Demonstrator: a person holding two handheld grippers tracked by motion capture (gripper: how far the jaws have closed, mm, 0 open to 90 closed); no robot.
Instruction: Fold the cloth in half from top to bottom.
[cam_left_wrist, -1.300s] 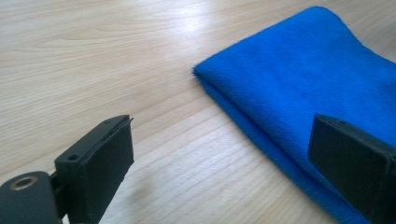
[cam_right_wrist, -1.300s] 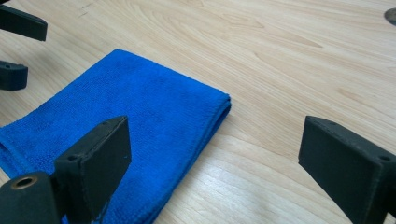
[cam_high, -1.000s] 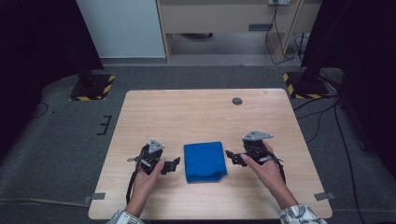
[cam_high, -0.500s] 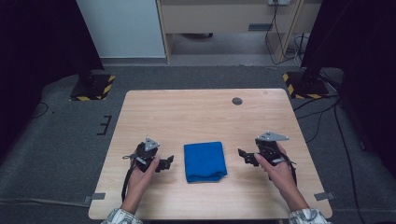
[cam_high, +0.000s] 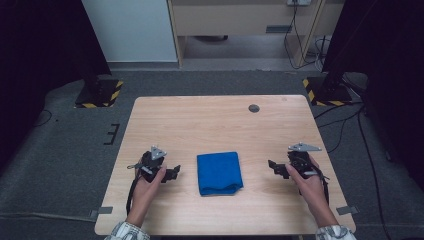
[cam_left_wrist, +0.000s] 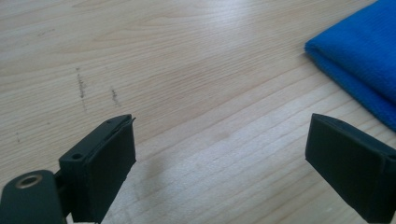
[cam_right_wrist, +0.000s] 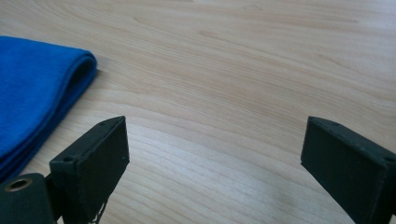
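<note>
While both tongs gape wide and empty, the folded blue cloth (cam_high: 219, 173) lies between them — nearer the left tongs (cam_high: 172, 173) than the right tongs (cam_high: 272, 166) — on the surface (cam_high: 210, 120).

A small dark round disc (cam_high: 254, 108) is lying near the far right corner of the wooden table (cam_high: 200, 120), and two yellow-black striped stand bases (cam_high: 102, 95) are standing on the grey floor (cam_high: 60, 150) behind.

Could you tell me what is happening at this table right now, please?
A person holds a gripper in each hand over a wooden table. A folded blue cloth lies flat between them. The left gripper and the right gripper sit on either side of the cloth, both open and apart from it, holding nothing.
</note>
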